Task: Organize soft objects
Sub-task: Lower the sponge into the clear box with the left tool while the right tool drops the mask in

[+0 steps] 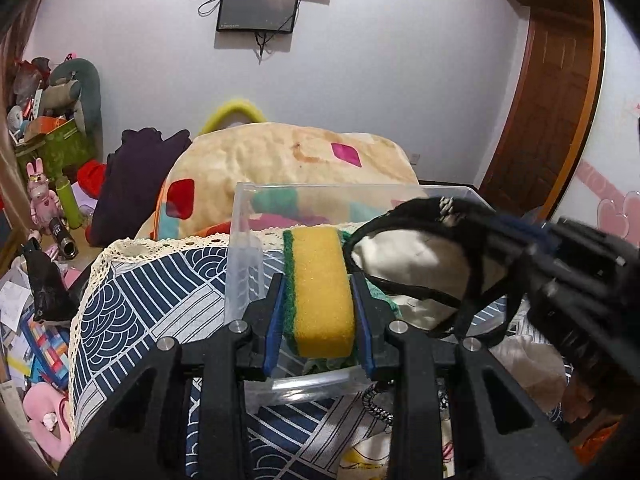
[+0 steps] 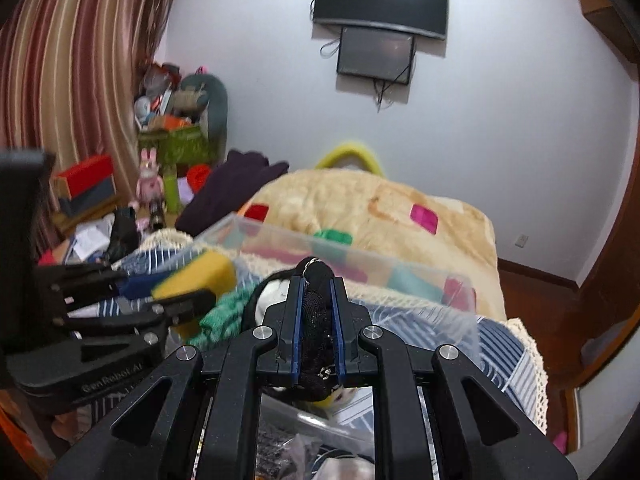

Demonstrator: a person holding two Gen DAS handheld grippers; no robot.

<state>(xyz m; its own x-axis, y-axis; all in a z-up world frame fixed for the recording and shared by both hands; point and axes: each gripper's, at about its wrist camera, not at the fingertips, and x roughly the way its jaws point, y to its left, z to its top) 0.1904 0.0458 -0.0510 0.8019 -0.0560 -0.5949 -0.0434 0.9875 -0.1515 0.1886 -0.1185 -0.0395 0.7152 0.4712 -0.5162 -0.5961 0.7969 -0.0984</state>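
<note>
Sponge [image 1: 320, 292] between left gripper [image 1: 319, 316] pads, above clear bin [image 1: 244, 256]

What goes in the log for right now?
left hand-held gripper: shut on sponge | right hand-held gripper: shut on black fabric item | both above clear bin

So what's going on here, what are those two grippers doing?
A person is sorting soft items with two handheld grippers. The left gripper is shut on a yellow and green sponge, holding it above the clear plastic bin. The right gripper is shut on a black-trimmed cream fabric pouch, also over the bin, which sits on a blue patterned cloth.
</note>
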